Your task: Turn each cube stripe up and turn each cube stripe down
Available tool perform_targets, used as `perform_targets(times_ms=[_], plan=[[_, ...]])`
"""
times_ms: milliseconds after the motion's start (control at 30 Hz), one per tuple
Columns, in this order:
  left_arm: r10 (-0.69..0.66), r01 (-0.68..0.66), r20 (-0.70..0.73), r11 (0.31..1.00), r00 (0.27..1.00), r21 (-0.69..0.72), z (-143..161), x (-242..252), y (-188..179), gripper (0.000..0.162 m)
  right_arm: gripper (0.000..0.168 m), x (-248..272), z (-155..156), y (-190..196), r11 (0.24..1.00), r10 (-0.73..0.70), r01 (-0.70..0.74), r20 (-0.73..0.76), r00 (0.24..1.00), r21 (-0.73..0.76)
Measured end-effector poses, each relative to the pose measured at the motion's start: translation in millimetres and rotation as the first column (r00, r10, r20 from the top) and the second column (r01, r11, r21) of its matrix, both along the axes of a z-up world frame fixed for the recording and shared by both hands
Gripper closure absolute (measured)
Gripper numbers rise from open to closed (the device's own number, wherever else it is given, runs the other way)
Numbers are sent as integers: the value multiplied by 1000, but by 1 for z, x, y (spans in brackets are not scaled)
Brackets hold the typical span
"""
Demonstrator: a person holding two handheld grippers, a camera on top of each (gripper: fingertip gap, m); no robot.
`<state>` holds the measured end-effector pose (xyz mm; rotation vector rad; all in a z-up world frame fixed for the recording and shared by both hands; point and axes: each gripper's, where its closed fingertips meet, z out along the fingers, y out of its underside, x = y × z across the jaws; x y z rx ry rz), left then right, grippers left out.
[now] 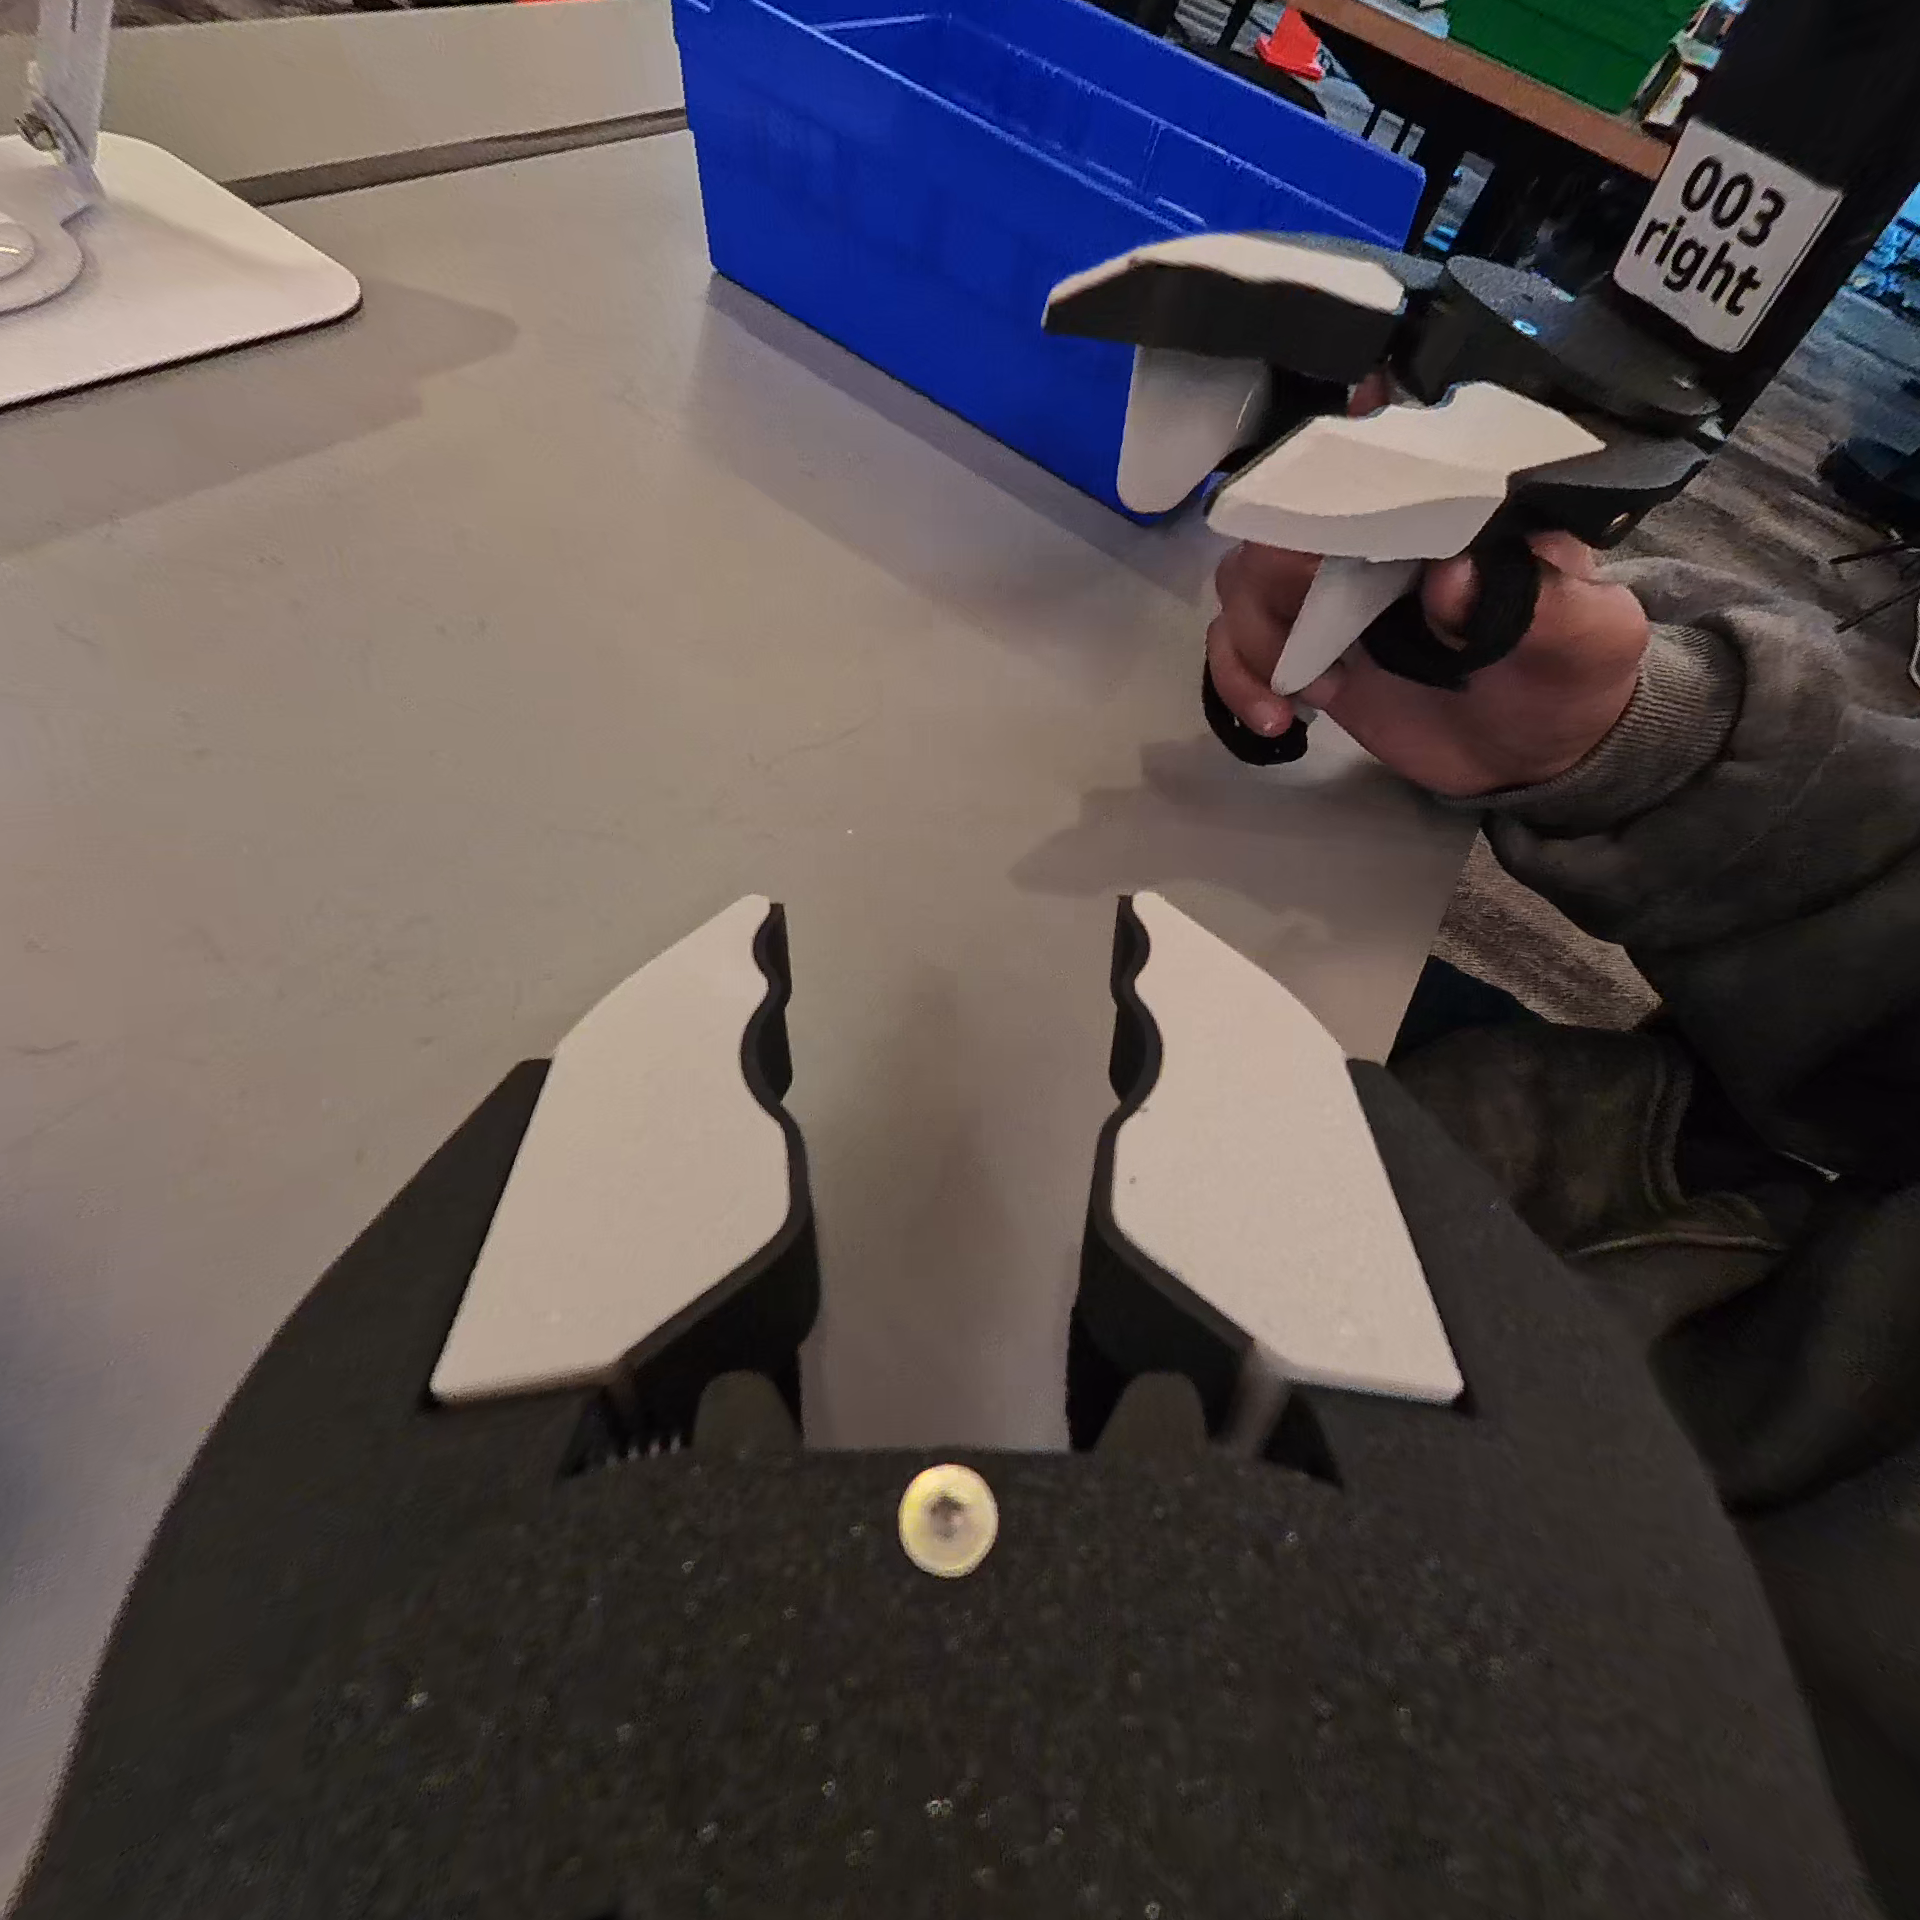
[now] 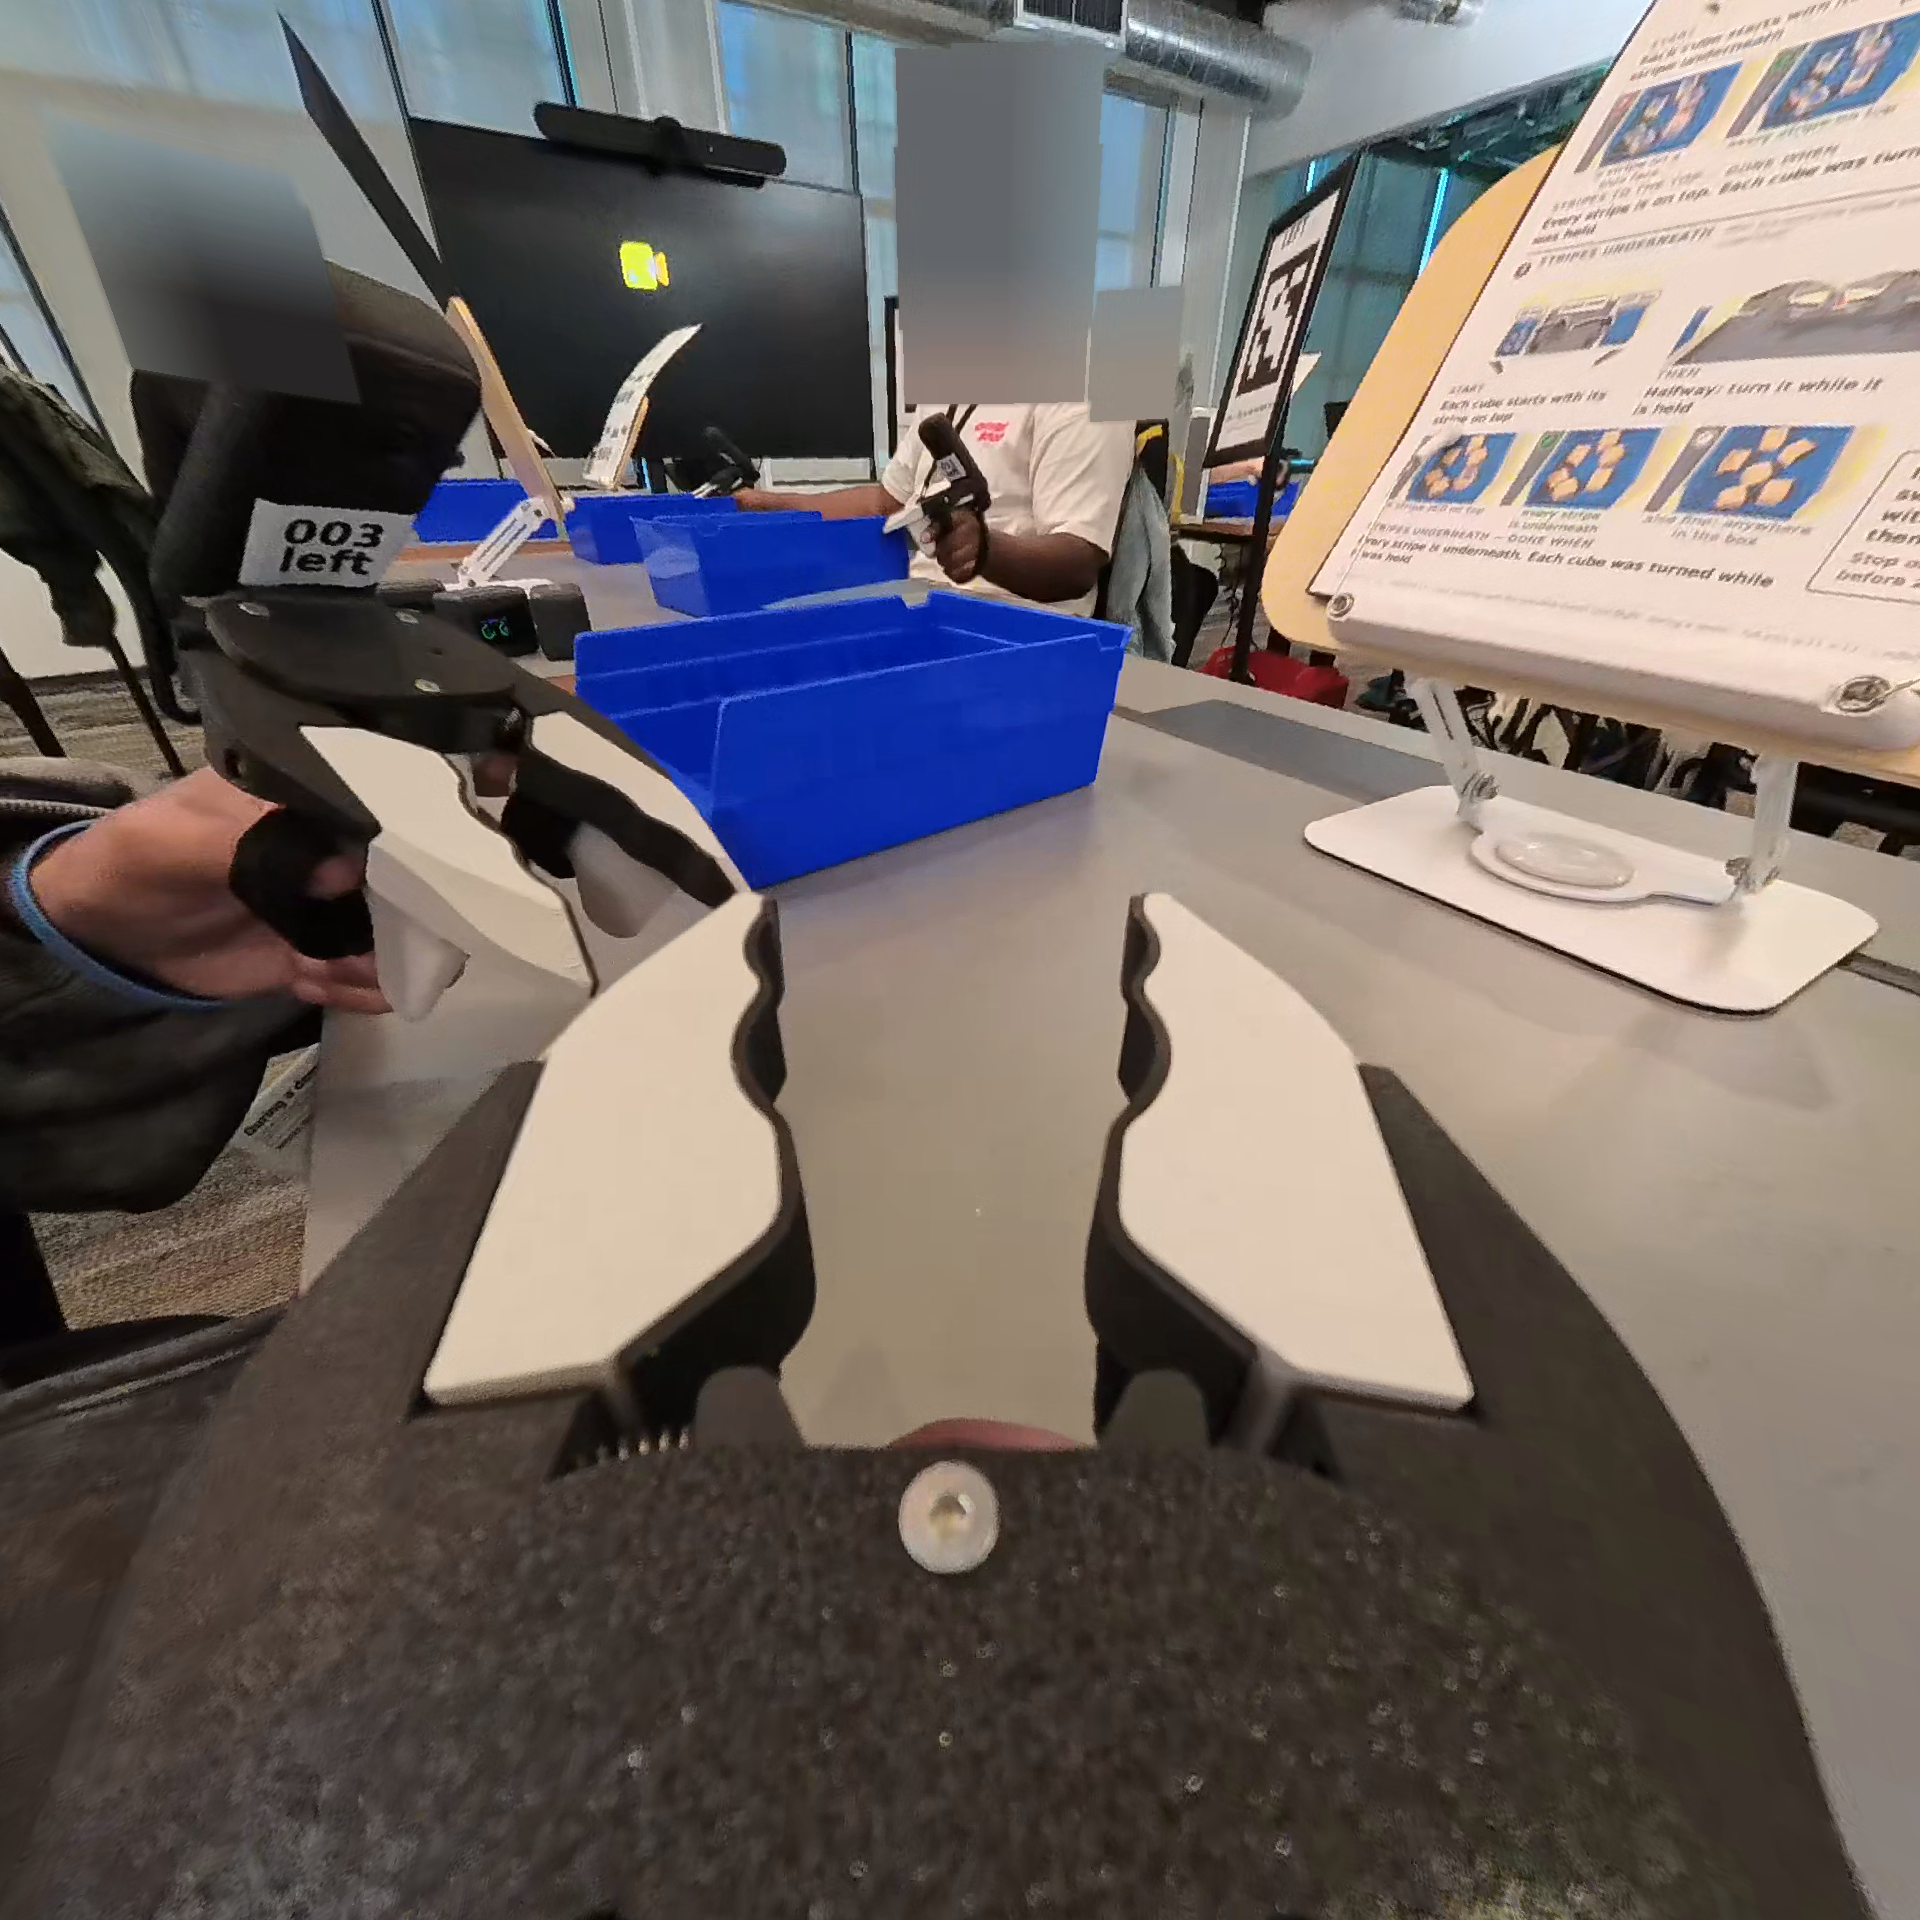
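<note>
The left gripper hovers over a grey table, its two white-faced fingers spread apart with only bare tabletop between them. The right gripper is likewise spread wide and holds nothing, also above the table. Each is held by a person's hand in a grey sleeve. A blue plastic bin sits on the table farther off, ahead of both grippers; its inside cannot be seen from either view, so no cubes are visible. To the right stands a white stand carrying an instruction sheet. Across the room, another person sits behind more blue bins.
</note>
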<state>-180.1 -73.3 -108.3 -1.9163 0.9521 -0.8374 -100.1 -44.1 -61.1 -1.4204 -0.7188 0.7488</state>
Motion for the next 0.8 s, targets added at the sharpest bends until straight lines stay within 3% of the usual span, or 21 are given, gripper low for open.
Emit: perform_targets(times_ms=[200,300,400,467,567,800], plan=[[18,-18,-29,1000,999,-7,9,-8,4,103,110,6,-3,1,999,-25,25,13,1000,25],[202,-196,-52,976,978,94,54,-58,39,107,111,4,-6,-1,1000,-7,7,11,1000,6],[392,-388,-69,920,917,59,99,-129,77,105,112,3,-7,-2,1000,-6,6,21,1000,13],[517,-517,-134,855,845,38,112,-180,107,104,112,2,-7,-3,1000,3,-3,16,1000,8],[632,-662,-297,750,716,-1,100,-239,157,104,113,3,-6,-4,1000,8,-8,16,1000,3],[592,-806,-585,557,554,-201,11,-307,253,103,114,11,-3,-3,1000,2,-2,-4,1000,-2]])
